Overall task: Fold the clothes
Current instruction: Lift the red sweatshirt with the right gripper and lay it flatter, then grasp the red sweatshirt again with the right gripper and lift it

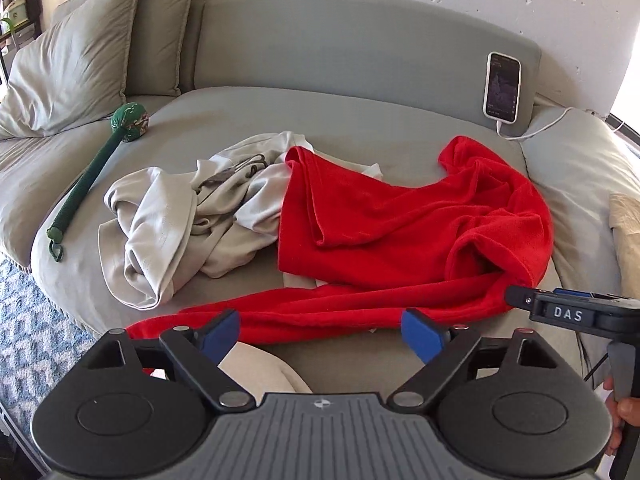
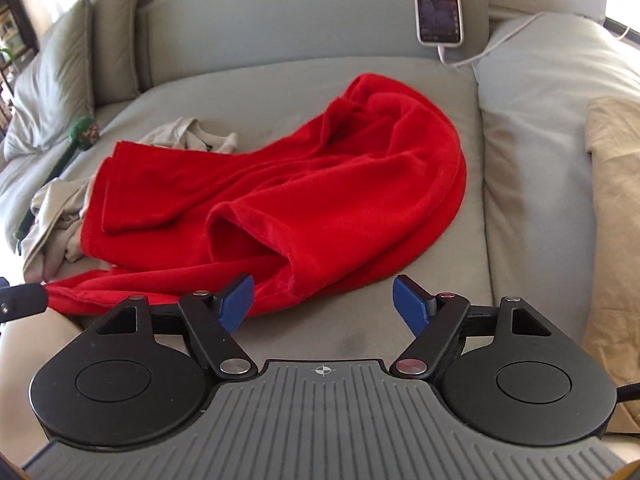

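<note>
red garment on sofa; "das" on right tongs; both tongs gaping, empty.

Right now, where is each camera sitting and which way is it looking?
Left wrist view: sits on the left gripper, looking forward and down at the couch, over the grey garment and the red garment; its open fingers, the right gripper at the right edge and a bit of hand show.
Right wrist view: sits on the right gripper, looking down at the red garment's near edge; its open fingers show.
Both share the red garment, the grey garment, the phone and the couch.
</note>
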Available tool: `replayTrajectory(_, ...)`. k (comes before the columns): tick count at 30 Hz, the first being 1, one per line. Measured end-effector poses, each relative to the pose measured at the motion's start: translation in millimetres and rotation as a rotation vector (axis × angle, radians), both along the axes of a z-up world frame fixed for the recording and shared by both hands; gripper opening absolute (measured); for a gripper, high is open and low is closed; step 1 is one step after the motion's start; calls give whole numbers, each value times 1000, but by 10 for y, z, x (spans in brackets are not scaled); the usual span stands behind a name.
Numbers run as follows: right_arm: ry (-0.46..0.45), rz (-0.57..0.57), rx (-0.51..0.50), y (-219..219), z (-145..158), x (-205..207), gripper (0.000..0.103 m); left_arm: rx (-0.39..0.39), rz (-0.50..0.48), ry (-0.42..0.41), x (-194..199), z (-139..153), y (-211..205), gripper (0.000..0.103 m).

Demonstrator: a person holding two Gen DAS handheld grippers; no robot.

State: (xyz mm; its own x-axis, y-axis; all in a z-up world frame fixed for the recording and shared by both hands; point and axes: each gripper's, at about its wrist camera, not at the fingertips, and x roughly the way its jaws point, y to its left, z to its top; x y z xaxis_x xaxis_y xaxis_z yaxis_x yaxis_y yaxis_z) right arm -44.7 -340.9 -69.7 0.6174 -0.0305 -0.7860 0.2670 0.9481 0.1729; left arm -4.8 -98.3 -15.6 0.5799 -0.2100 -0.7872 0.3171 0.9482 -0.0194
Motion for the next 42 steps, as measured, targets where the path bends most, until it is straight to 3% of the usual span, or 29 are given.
replayTrajectory(2, 9, -1, -5, 35, -57, 55, 61, -8, 6, 9, 20, -23, 35, 87)
replayTrajectory(3, -16, 27, -30, 97, -18, 25, 61, -12, 22, 10, 32, -24, 71, 87)
replayTrajectory(6, -123, 186, -128, 355, 157, -145, 61, -26, 83, 2, 78, 11, 226, 88)
replayTrajectory(9, -181, 403, -165, 632, 207, -277, 60, -28, 153, -20, 125, 49, 382, 93)
replayTrajectory(15, -149, 540, -232, 1065, 8, -39, 59, -44, 240, -16, 161, 75, 624, 93)
replayTrajectory(19, -137, 691, -435, 1486, -162, 60, 64, -80, 296, -28, 133, 127, 817, 93)
replayTrajectory(22, -145, 752, -575, 1687, -288, 109, 57, -92, 329, -41, 111, 178, 943, 93)
replayTrajectory(23, -151, 740, -565, 1673, -274, 142, 48, -96, 338, -45, 100, 194, 982, 93)
replayTrajectory(24, -136, 715, -539, 1637, -252, 193, 22, -101, 347, -48, 90, 209, 1020, 94)
replayTrajectory(25, -124, 677, -491, 1575, -203, 253, 11, -105, 355, -49, 82, 222, 1052, 94)
replayTrajectory(28, -149, 556, -367, 1360, 5, 293, 7, -118, 363, -52, 52, 253, 1097, 94)
replayTrajectory(31, -232, 463, -289, 1190, 343, 203, 6, -133, 370, -70, 32, 299, 1102, 94)
replayTrajectory(36, -433, 268, -165, 815, 1112, 41, 5, -123, 384, -112, 42, 369, 1031, 95)
replayTrajectory(40, -649, 23, -127, 185, 1886, -258, 5, -155, 341, -113, 39, 410, 956, 96)
replayTrajectory(42, -708, -125, -177, -192, 2202, -430, 5, -168, 301, -101, 60, 414, 866, 96)
